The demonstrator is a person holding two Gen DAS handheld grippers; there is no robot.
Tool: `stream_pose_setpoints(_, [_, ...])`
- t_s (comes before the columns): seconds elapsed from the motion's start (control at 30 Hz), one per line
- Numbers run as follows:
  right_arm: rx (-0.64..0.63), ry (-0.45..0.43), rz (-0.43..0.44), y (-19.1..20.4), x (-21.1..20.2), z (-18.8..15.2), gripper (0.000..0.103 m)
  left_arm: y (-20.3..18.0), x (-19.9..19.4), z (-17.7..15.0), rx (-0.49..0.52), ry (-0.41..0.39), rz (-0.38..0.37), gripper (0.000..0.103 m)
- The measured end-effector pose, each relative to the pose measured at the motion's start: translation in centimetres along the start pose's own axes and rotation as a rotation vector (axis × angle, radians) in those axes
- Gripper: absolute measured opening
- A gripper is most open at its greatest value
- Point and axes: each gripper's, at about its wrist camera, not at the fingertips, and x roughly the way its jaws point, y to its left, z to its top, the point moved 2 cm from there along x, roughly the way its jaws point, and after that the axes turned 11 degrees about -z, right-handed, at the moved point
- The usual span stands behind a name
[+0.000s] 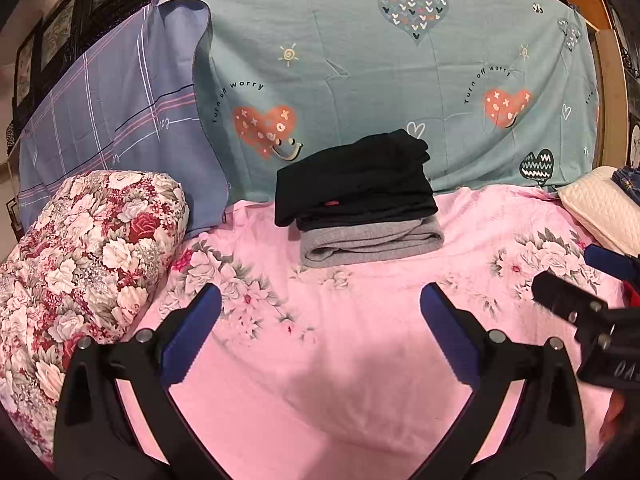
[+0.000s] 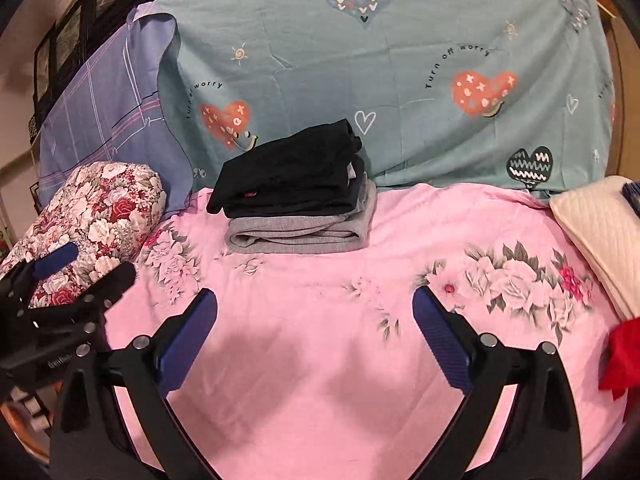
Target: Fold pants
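- Both the left gripper (image 1: pixel 320 336) and right gripper (image 2: pixel 314 334) hung wide open, holding nothing.
- Folded black pants (image 1: pixel 352 180) sat stacked on grey pants (image 1: pixel 372 242) at the pink sheet's (image 1: pixel 320 360) far edge, probably parked out of the way.

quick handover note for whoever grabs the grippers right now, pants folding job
Left gripper: open, empty, over the pink sheet.
Right gripper: open, empty, beside it.
Done: black pants folded and stacked on the folded grey pants, at the far edge of the pink sheet.
Left: a red garment lies at the right edge of the right wrist view; whether it is pants to fold I cannot tell. Nothing is spread out for folding.
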Motion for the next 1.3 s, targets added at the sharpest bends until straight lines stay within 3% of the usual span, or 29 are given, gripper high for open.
stream_pose_setpoints(0.13, [0.013, -0.046, -0.036, 0.3, -1.2, -1.4, 0.1, -1.6, -0.2, -0.6, 0.005, -0.003, -0.002, 0.101])
stream_pose_setpoints(0.37, [-0.021, -0.093, -0.147, -0.4, -0.2, -2.8, 0.102, -1.2, 1.9, -2.0, -0.028, 0.033, -0.025, 0.101])
stream_pose_setpoints(0.8, [-0.042, -0.073, -0.151, -0.1, 0.8, -4.1, 0.102, 0.1, 3.7, -3.5, -0.074, 0.086, -0.037, 0.101])
stream_pose_setpoints(1.3, [-0.032, -0.073, -0.14, -0.1, 0.9, -4.2, 0.102, -0.3, 3.3, -3.6, -0.07, 0.061, -0.044, 0.101])
